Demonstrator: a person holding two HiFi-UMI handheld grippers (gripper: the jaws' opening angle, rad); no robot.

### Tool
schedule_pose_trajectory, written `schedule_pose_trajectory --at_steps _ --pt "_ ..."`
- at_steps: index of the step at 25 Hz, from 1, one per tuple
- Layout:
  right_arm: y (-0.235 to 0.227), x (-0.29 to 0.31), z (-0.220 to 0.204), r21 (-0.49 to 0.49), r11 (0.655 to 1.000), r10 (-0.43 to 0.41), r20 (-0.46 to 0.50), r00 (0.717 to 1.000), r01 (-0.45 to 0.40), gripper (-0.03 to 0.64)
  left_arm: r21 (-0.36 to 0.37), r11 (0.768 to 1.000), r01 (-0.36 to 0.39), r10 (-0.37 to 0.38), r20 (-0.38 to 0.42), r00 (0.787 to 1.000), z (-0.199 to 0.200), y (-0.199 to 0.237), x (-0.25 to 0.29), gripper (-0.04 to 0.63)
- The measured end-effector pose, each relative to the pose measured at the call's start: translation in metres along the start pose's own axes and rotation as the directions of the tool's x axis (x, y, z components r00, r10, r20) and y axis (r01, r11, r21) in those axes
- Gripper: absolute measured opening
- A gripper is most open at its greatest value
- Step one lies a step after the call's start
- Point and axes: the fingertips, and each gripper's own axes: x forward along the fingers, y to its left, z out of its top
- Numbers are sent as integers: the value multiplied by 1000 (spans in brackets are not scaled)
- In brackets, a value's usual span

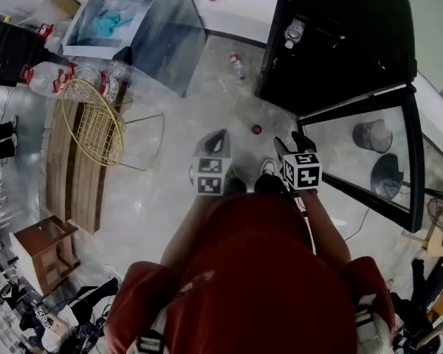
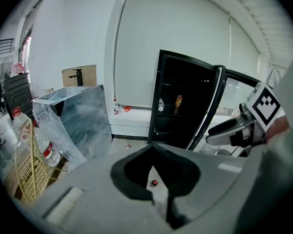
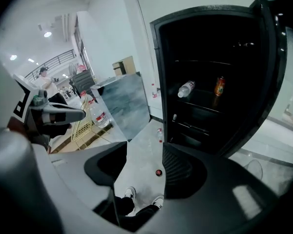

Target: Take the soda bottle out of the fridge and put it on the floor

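An orange soda bottle [image 3: 219,86] stands on a shelf inside the black fridge [image 1: 340,43], whose glass door [image 1: 369,153] swings open to the right. The left gripper view shows the soda bottle [image 2: 178,101] beside a clear water bottle [image 2: 160,105], which lies tilted on the same shelf [image 3: 186,88]. Both grippers hang close to the person's body, well short of the fridge. My left gripper [image 1: 220,135] [image 2: 153,145] is shut and empty. My right gripper [image 1: 292,140] [image 3: 145,147] is open and holds nothing.
A small bottle [image 1: 238,66] lies on the floor by the fridge's left corner, and a red cap [image 1: 257,130] lies just ahead of the person's shoes. At left are a gold wire chair [image 1: 94,120], large water jugs [image 1: 44,78], a grey cabinet [image 1: 144,21] and a wooden stool [image 1: 44,249].
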Motion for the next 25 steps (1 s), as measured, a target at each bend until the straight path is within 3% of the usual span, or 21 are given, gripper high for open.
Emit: schedule_pose_trajectory --at_steps 3,10,25 --pt "-1 -20 27 -9 1000 -10 54 998 11 227 -8 1000 -8 8 40 999 21 5 -13 0" --pt "6 -56 83 -18 999 -31 213 977 36 228 49 998 -46 37 180 983 73 15 -42 0" --pt "19 -67 97 -106 993 -11 321 947 47 227 49 997 -55 41 244 969 89 15 -54 0"
